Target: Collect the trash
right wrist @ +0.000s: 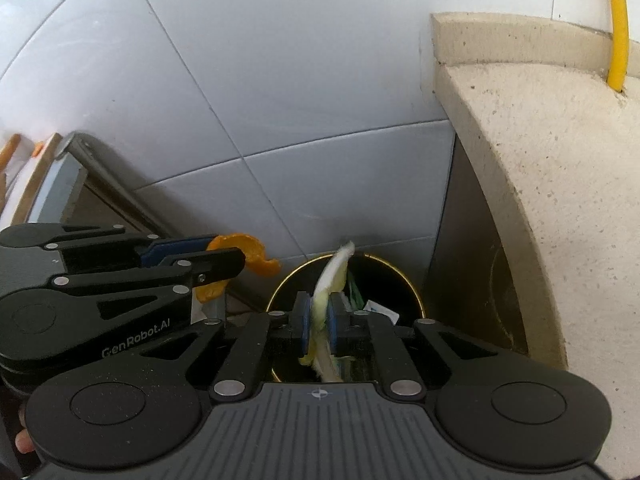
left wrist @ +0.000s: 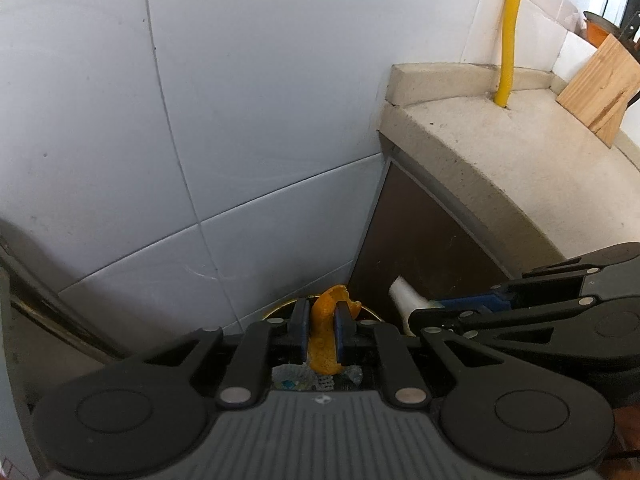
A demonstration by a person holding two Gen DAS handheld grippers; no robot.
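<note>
My left gripper [left wrist: 322, 326] is shut on an orange peel [left wrist: 325, 340] and holds it above a black trash bin with a gold rim [left wrist: 276, 311]. My right gripper [right wrist: 318, 322] is shut on a pale yellow-white peel strip [right wrist: 329, 288] over the bin [right wrist: 400, 276], which holds wrappers and other scraps. In the right wrist view the left gripper [right wrist: 224, 260] shows at the left with the orange peel [right wrist: 248, 254]. In the left wrist view the right gripper [left wrist: 420, 312] shows at the right with the pale strip [left wrist: 404, 294].
The bin stands in a corner between a white tiled wall [left wrist: 200, 120] and a brown cabinet [left wrist: 420, 248] under a beige stone counter [left wrist: 500, 152]. A yellow pipe [left wrist: 510, 32] and a wooden knife block [left wrist: 600, 88] stand on the counter. A leaning metal frame [right wrist: 100, 176] is at the left.
</note>
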